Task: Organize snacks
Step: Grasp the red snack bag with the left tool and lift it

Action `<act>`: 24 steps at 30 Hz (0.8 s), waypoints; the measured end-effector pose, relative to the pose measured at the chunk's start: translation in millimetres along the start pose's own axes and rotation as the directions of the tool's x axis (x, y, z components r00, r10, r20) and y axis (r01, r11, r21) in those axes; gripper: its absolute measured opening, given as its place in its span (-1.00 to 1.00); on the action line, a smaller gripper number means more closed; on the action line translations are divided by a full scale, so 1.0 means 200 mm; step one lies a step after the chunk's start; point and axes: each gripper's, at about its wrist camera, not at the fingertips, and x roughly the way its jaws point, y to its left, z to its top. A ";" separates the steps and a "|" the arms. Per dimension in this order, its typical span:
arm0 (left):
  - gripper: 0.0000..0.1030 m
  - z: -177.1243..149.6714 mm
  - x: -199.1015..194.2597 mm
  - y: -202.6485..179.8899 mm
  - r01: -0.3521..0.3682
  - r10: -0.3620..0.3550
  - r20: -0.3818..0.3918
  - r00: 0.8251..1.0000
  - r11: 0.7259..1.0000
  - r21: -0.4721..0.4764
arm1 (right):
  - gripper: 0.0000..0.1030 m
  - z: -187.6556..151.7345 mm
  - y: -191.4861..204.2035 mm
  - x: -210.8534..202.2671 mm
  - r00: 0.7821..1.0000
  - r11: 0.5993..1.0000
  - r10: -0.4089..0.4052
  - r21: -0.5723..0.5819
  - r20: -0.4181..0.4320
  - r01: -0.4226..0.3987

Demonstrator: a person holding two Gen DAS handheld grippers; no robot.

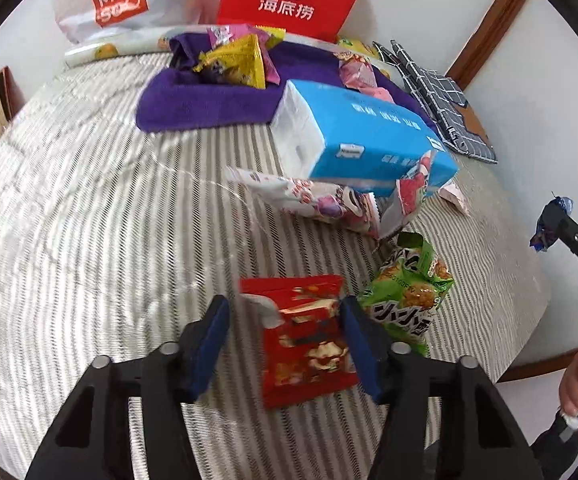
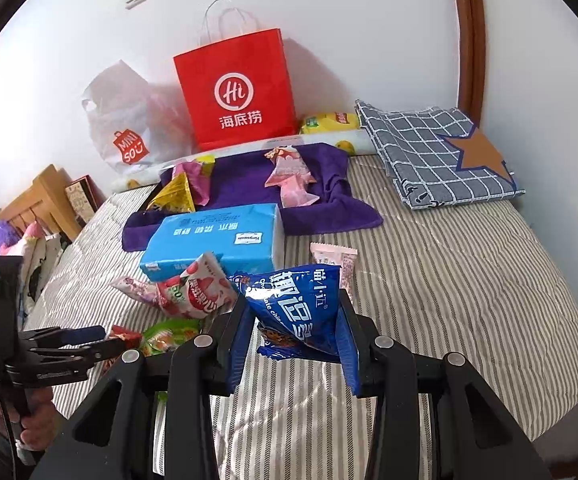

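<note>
My left gripper (image 1: 285,320) is open, its pads on either side of a red snack packet (image 1: 305,344) lying on the striped bed. A green snack packet (image 1: 409,288) lies just right of it. My right gripper (image 2: 293,328) is shut on a blue snack packet (image 2: 301,304) and holds it above the bed; it also shows in the left wrist view (image 1: 549,220). A purple cloth (image 2: 249,188) at the back carries a yellow packet (image 2: 173,194) and a pink packet (image 2: 291,178). White-and-pink packets (image 2: 193,292) lie in front of a blue tissue pack (image 2: 213,236).
A red paper bag (image 2: 241,88) and a white plastic bag (image 2: 129,120) stand against the wall. A folded checked cloth (image 2: 437,152) lies at the back right. A small pink packet (image 2: 337,260) lies near the tissue pack. A wooden headboard (image 2: 37,200) is at the left.
</note>
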 end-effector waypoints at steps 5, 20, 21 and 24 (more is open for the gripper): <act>-0.01 -0.01 0.02 -0.07 -0.082 0.081 0.016 0.997 0.994 0.072 | -0.25 -0.01 0.01 0.02 1.000 1.000 0.003 0.000 -0.008 -0.003; -0.32 0.01 0.01 -0.05 -0.204 0.198 0.065 0.978 0.972 0.118 | -0.25 -0.10 0.03 0.17 0.996 1.000 0.012 0.003 -0.085 -0.012; -0.32 0.02 0.01 -0.03 -0.196 0.190 0.063 0.980 0.975 0.106 | -0.25 -0.10 0.04 0.18 0.996 1.000 0.007 0.002 -0.090 -0.007; -0.32 0.05 0.01 0.00 -0.162 0.158 0.056 0.986 0.984 0.076 | -0.25 -0.11 0.03 0.19 0.995 1.000 -0.001 0.006 -0.099 0.002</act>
